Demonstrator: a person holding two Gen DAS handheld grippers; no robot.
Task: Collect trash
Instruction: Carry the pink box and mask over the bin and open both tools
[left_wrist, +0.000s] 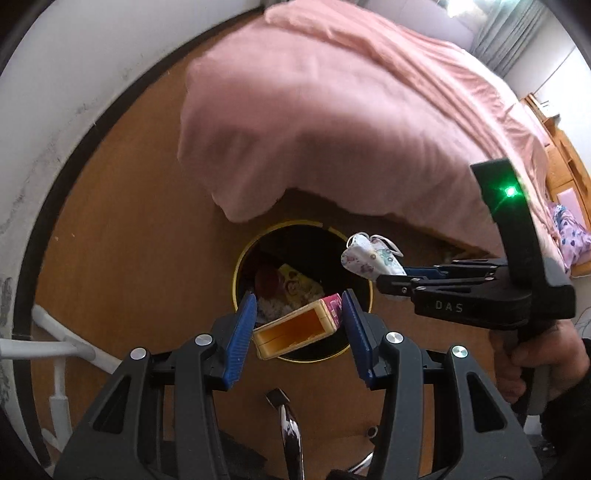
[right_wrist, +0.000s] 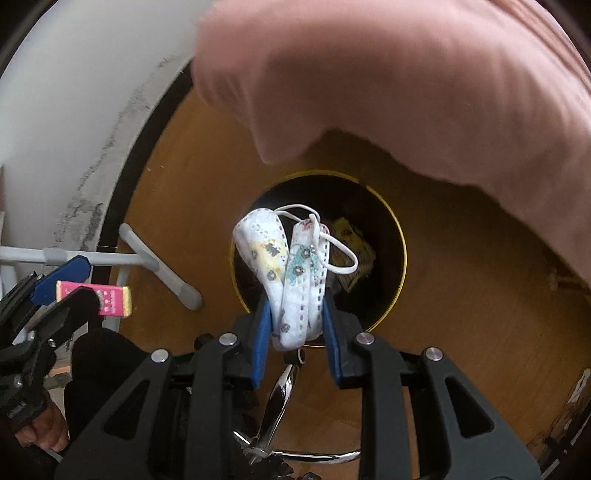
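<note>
A black bin with a yellow rim (left_wrist: 236, 273) (right_wrist: 402, 236) stands on the wooden floor below both grippers, with trash inside. My left gripper (left_wrist: 299, 325) is open over the bin; a small pink and yellow carton (left_wrist: 299, 328) sits between its blue pads, loose or falling, not squeezed. The carton also shows in the right wrist view (right_wrist: 112, 301). My right gripper (right_wrist: 295, 325) is shut on a patterned white face mask (right_wrist: 291, 266) above the bin. In the left wrist view the right gripper (left_wrist: 391, 280) holds the mask (left_wrist: 365, 258) at the bin's right rim.
A pink blanket (left_wrist: 332, 110) hangs off the bed just behind the bin. A white metal rack leg (right_wrist: 159, 266) stands to the left by the wall. A chrome chair base (right_wrist: 273, 406) lies beneath the grippers. Wooden furniture (left_wrist: 565, 162) is at far right.
</note>
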